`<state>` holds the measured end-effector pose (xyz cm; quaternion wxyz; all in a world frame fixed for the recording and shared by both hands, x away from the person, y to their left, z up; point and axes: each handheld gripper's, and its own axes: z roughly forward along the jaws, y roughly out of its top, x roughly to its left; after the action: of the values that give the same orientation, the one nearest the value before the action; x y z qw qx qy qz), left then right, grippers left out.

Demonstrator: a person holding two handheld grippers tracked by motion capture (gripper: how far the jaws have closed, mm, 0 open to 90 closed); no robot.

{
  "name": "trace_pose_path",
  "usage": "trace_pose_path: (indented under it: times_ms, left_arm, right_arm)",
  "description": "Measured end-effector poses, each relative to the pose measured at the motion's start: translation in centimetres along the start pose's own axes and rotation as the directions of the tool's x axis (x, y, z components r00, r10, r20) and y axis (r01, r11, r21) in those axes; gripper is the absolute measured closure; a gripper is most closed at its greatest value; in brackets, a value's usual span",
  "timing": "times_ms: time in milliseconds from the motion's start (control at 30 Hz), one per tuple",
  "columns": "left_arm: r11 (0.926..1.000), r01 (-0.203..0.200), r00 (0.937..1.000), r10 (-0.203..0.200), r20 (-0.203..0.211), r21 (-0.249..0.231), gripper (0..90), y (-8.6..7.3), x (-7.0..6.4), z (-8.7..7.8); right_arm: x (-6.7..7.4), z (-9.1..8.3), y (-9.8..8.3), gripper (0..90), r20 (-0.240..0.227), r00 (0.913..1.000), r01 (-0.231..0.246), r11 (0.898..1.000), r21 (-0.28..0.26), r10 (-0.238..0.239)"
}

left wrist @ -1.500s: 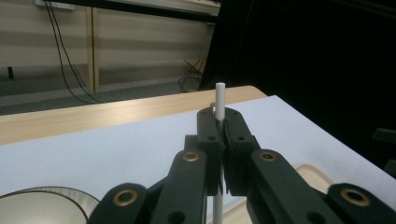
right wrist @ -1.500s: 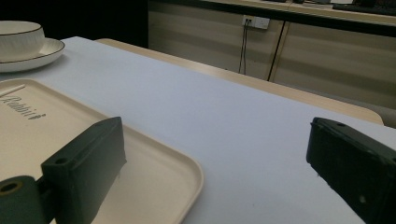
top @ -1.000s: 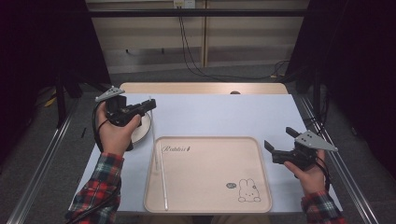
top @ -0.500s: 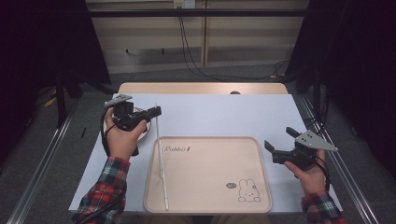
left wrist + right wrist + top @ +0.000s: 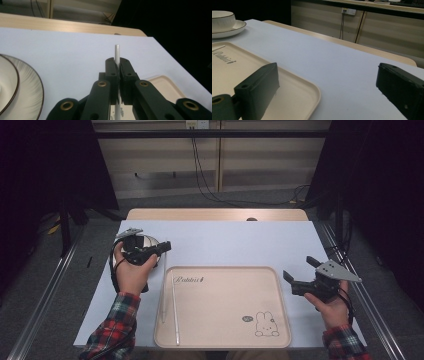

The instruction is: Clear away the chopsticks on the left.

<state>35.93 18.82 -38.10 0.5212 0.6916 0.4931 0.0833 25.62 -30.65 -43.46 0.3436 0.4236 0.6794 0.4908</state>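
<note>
My left gripper point(image 5: 165, 246) is shut on a thin white chopstick point(image 5: 162, 292), which runs from the jaws toward me along the left rim of the beige tray point(image 5: 225, 268). In the left gripper view the chopstick point(image 5: 116, 51) stands up between the closed jaws of that gripper point(image 5: 117, 62). I cannot tell if its lower end touches the tray. A second white chopstick point(image 5: 174, 315) lies on the tray's left side. My right gripper point(image 5: 300, 268) is open and empty just past the tray's right edge, and its own view shows its jaws point(image 5: 329, 87) wide apart.
A white plate with a bowl on it point(image 5: 150, 240) sits under and behind the left hand, also seen as plate point(image 5: 20, 85) and bowl point(image 5: 223, 17). The tray point(image 5: 249, 67) carries a rabbit drawing point(image 5: 266, 324). A white sheet point(image 5: 240, 240) covers the table.
The left hand has come down and toward me from above the plate to the tray's left rim, carrying the chopstick. The right hand has stayed put.
</note>
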Motion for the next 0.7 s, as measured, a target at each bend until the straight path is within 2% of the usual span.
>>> trace_pose_path:
  times_ms: [233,267,333,700]
  left_arm:
    - [0.9994,0.007,0.9993,-0.006,-0.038,0.033,86.5,-1.7,0.4,0.6]
    - [0.9991,0.021,0.9988,-0.019,-0.046,0.037,86.4,-2.0,0.4,0.7]
    - [0.9984,0.014,0.998,-0.01,-0.063,0.055,86.1,-2.4,0.4,0.8]
    - [0.9945,0.035,0.9951,-0.026,-0.096,0.099,84.8,-4.6,0.7,1.8]
  right_arm:
    - [0.0,0.0,0.0,4.1,-0.005,1.0,0.001,1.0,0.003,-0.001]
    - [0.0,0.0,0.0,4.0,-0.004,1.0,0.001,1.0,0.003,-0.001]
    - [0.1,0.0,0.0,4.0,-0.002,1.0,0.002,1.0,0.003,-0.002]
    - [0.0,0.0,0.0,4.1,0.0,1.0,0.001,1.0,0.003,-0.001]
